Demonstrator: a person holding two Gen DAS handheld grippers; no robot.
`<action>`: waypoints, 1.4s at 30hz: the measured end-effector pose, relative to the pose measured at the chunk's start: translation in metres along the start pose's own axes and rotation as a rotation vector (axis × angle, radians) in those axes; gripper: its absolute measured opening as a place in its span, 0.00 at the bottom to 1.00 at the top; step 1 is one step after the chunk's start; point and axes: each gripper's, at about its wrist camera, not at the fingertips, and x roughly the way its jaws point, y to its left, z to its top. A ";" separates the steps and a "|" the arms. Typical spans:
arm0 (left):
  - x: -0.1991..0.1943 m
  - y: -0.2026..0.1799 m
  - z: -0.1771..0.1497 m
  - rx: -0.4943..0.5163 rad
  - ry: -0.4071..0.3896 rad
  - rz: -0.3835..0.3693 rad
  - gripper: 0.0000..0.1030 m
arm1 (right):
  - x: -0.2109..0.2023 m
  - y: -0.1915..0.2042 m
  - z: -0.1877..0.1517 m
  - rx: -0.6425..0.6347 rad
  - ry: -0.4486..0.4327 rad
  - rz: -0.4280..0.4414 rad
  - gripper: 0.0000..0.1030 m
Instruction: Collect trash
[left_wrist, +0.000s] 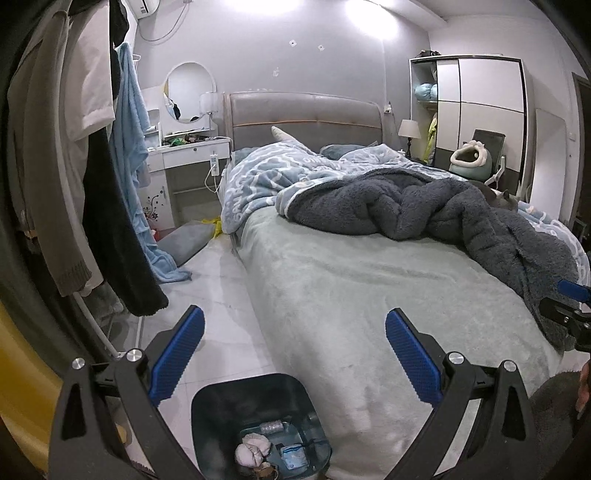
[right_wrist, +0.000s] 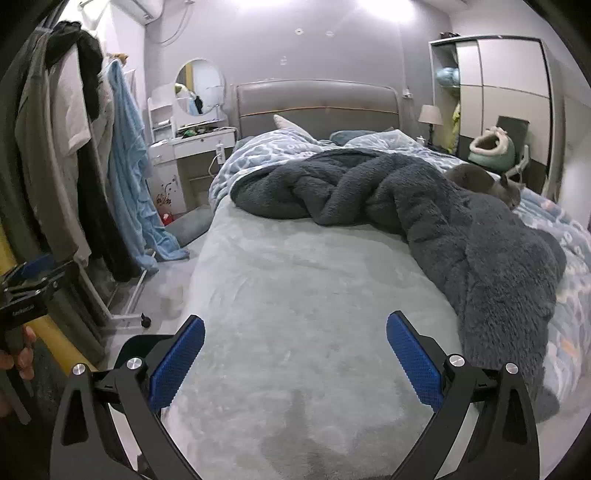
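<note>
both claws gape wide and empty: left gripper (left_wrist: 294, 345) over the trash bin (left_wrist: 207, 410), right gripper (right_wrist: 295, 349) over the bed (right_wrist: 295, 266).

Trash bin at the bed's foot

The dark, open bin (left_wrist: 229, 410) stood upright on the floor, holding crumpled tissues (left_wrist: 251, 448) and wrappers (left_wrist: 293, 455).

The bin (left_wrist: 258, 417) is cut off by the lower edge of the left view, its scraps too jumbled to name. A cat (right_wrist: 484, 181) lies half hidden behind the dark blanket (right_wrist: 443, 221).
</note>
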 end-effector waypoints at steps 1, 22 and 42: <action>0.001 0.000 0.000 0.000 0.003 0.001 0.97 | 0.000 0.002 0.000 -0.006 0.001 0.001 0.97; 0.007 0.001 -0.004 -0.018 0.033 -0.012 0.97 | 0.002 0.003 -0.008 -0.021 0.007 -0.004 0.97; 0.007 0.000 -0.005 -0.017 0.035 -0.011 0.97 | 0.001 0.002 -0.008 -0.020 0.007 -0.003 0.97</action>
